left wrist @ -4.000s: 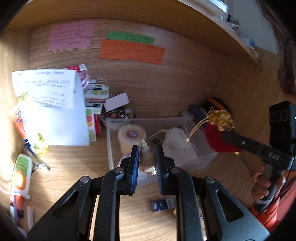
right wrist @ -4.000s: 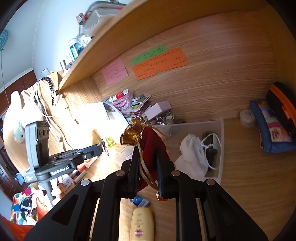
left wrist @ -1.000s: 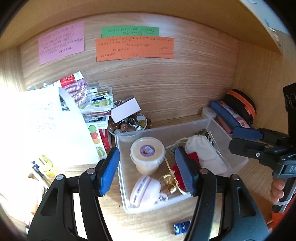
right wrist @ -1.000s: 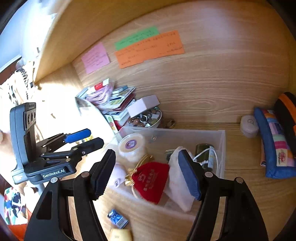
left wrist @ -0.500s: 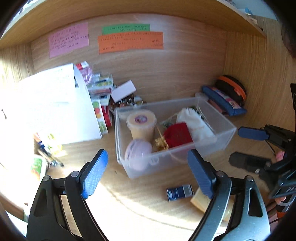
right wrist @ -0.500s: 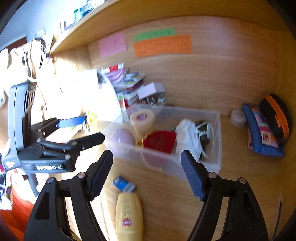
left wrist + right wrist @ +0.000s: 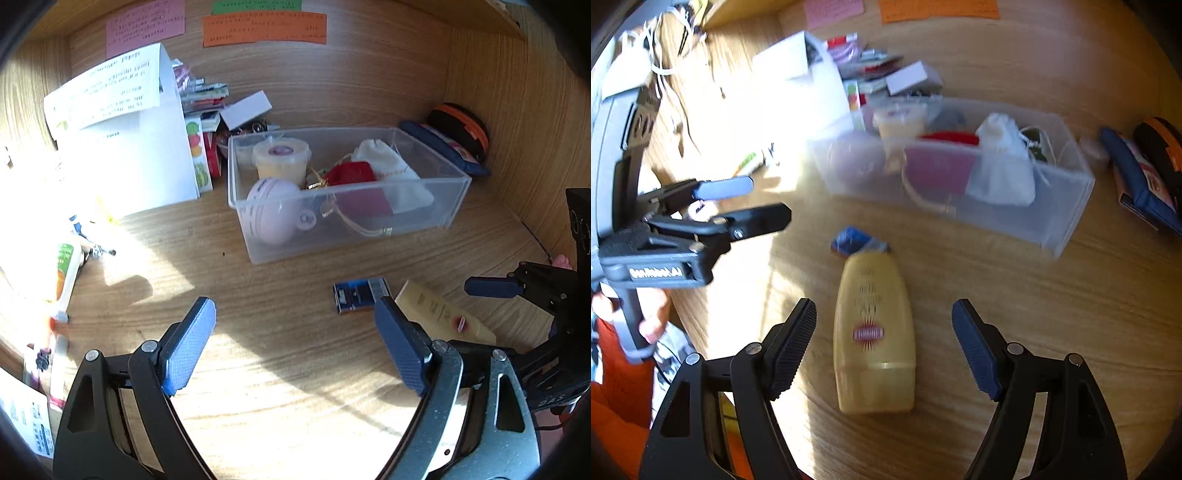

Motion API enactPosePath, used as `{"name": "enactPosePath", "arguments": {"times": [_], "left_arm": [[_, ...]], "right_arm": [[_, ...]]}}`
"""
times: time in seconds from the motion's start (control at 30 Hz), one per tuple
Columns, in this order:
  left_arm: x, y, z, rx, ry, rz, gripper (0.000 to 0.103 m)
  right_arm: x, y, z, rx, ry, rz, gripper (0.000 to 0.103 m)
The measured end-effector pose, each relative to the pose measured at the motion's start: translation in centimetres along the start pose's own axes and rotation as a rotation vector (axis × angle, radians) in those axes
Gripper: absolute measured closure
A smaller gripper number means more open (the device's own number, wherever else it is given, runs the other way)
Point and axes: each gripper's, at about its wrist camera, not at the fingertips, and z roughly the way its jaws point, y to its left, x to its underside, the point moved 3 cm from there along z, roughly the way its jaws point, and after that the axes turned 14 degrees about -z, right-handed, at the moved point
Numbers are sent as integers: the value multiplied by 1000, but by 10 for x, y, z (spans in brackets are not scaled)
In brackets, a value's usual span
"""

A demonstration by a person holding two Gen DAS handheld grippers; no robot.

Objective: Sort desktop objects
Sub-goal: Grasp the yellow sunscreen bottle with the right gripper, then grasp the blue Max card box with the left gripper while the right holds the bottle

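A clear plastic bin (image 7: pixel 424 218) (image 7: pixel 1067 206) on the wooden desk holds a lidded tub (image 7: pixel 280 157), a lilac round case (image 7: pixel 271 210), a red pouch (image 7: pixel 354 177) and a white cloth bag (image 7: pixel 391 173). In front of it lie a small blue packet (image 7: pixel 360 295) (image 7: pixel 853 240) and a yellow bottle (image 7: pixel 873 332) (image 7: pixel 443 314). My left gripper (image 7: pixel 295 343) is open and empty, above the desk short of the packet. My right gripper (image 7: pixel 884 350) is open with the yellow bottle lying between its jaws, untouched.
A white paper bag (image 7: pixel 125 140) and stacked packets (image 7: pixel 201 107) stand left of the bin. Pens and tubes (image 7: pixel 66 266) lie at the left edge. A blue and orange pouch (image 7: pixel 454 136) rests against the right wall. Sticky notes (image 7: pixel 264 27) hang on the back panel.
Both grippers have let go of their objects into the bin, opened and pulled back and down. The right gripper now hangs over the yellow bottle.
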Motion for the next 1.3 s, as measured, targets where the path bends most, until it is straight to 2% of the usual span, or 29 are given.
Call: {"name": "enactPosePath", "arguments": {"times": [0.17,0.2,0.37,0.4,0.43,0.47,0.5,0.67,0.77,0.9,1.07,1.3], "left_arm": [[10,3,-1,9,15,-15,15],[12,3,-1,13,18,-20,15],[15,4,-1,20,22,-24,15],[15,5,-1,21,24,-26,15],[16,5,-1,23,27,-30,15],[16,6,0,24,30,-33,15],[17,6,0,25,33,-35,15],[19,6,3,23,46,-33,15],[17,4,5,22,48,-30,15],[14,-1,17,26,79,-27,15],[10,-12,36,50,140,-52,15],[5,-37,59,33,199,-60,15]], "right_arm": [[7,13,9,63,36,-69,31],[7,14,13,54,41,-75,31],[6,28,17,73,18,-120,32],[6,29,16,74,10,-122,35],[5,30,16,75,4,-120,42],[5,31,16,79,-1,-118,55],[4,30,14,74,-4,-112,57],[4,27,10,55,-13,-66,57],[5,17,6,3,-29,9,57],[9,-1,-1,-14,-47,91,57],[15,-22,-20,15,-84,146,57],[17,-49,-47,35,-165,179,57]]}}
